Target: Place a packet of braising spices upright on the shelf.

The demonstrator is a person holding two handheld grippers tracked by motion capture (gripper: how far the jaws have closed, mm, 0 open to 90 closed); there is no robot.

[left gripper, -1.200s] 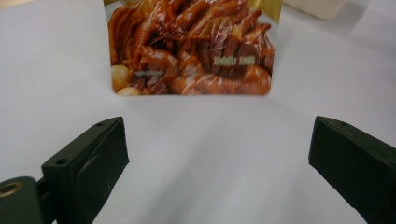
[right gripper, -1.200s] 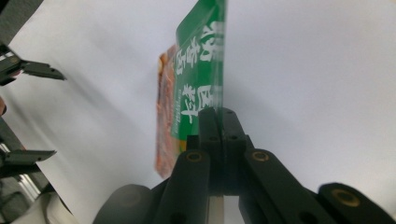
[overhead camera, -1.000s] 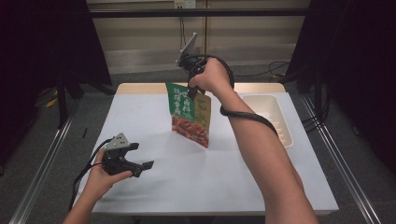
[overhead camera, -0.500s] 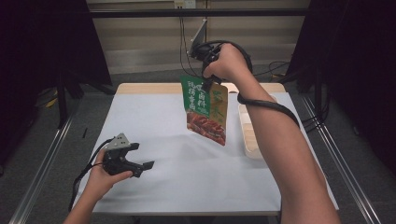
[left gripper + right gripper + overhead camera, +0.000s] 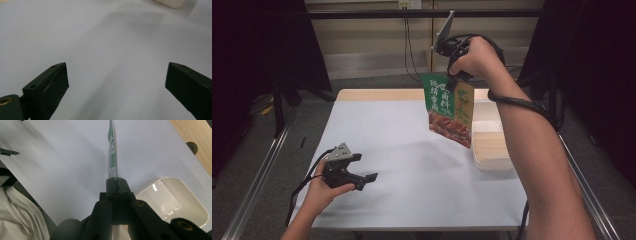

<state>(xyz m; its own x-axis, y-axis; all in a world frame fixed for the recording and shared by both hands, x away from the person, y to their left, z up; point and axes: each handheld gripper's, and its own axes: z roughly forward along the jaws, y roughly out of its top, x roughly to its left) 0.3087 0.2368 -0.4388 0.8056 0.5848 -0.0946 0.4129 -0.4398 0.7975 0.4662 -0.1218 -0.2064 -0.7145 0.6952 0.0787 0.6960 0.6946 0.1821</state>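
High view: right gripper pinches the green food pouch's top edge, pouch dangling below it — cream tray beneath, off to one side; left gripper gapes empty over the white table.

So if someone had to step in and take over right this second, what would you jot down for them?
Right gripper: shut on the top edge of the green food pouch, holding it in the air above the far right part of the table. The pouch hangs free, touching nothing below.
Left gripper: jaws wide open, nothing between them, resting low over the near left of the table.
White tray: at the table's right edge, just below and beside the hanging pouch; it looks empty.
Done: pouch picked up.
Left: probably setting the pouch down, perhaps into the tray; the left gripper has no part yet.
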